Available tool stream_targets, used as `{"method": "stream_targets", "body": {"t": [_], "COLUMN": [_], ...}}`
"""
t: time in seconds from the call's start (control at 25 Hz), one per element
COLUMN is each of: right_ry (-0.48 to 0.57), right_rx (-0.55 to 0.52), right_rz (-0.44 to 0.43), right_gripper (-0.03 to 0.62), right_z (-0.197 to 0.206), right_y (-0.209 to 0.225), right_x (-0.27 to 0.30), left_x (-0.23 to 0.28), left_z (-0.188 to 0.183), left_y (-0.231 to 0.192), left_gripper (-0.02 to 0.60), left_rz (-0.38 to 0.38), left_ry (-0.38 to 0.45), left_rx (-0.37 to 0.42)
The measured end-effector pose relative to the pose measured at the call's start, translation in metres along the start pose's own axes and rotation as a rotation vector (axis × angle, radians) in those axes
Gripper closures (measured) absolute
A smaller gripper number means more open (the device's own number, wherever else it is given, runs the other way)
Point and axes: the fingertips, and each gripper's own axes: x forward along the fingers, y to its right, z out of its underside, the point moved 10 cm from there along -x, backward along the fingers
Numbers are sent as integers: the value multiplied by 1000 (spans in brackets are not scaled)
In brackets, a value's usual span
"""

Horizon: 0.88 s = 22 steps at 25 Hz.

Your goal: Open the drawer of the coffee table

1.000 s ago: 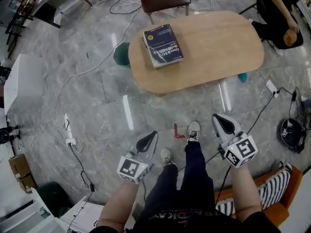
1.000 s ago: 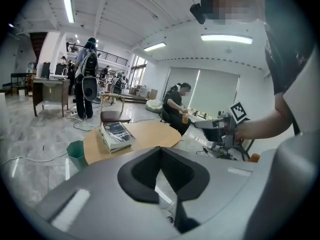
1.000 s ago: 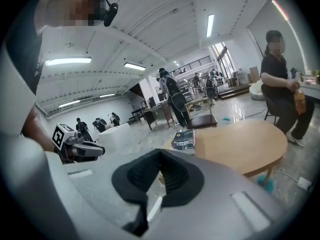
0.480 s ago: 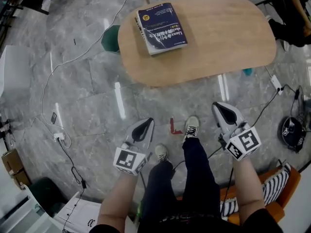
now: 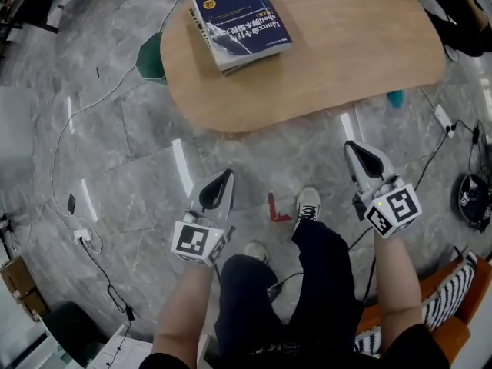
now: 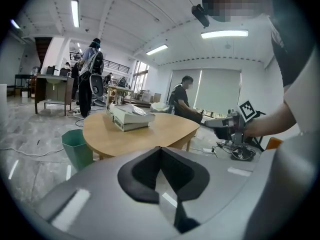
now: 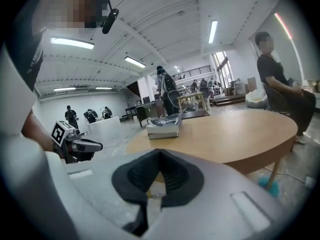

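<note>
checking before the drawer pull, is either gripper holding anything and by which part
Nothing is held. The left gripper and right gripper are both shut and empty.

The coffee table (image 5: 338, 60) has an oval top of pale wood, level and upright on slim wooden legs (image 7: 276, 170). It stands ahead of both grippers, well apart from their tips and touched by neither. From the left gripper (image 5: 219, 178), whose jaws are together, the table lies ahead and slightly to the left. From the right gripper (image 5: 355, 147), likewise closed with nothing between its jaws, it lies ahead and to the right. Its drawer cannot be made out in any view.
</note>
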Motion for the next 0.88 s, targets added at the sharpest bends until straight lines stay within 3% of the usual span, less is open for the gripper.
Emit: {"method": "stream_targets", "body": {"t": [0.48, 0.76, 0.88], "right_ry": [80, 123, 128], "right_rx": [-38, -62, -61], "right_rz": [19, 89, 120], "right_gripper": [592, 569, 555], "right_z": [126, 160, 165], "right_y": [66, 93, 98], "right_x": [51, 56, 56], "left_x": [58, 71, 69], "left_z": [119, 141, 137], "left_y": [-55, -75, -78], "left_gripper": [574, 543, 497], "left_rz": [-52, -60, -55], "left_ry": [122, 173, 169], "left_rx": [67, 115, 118]}}
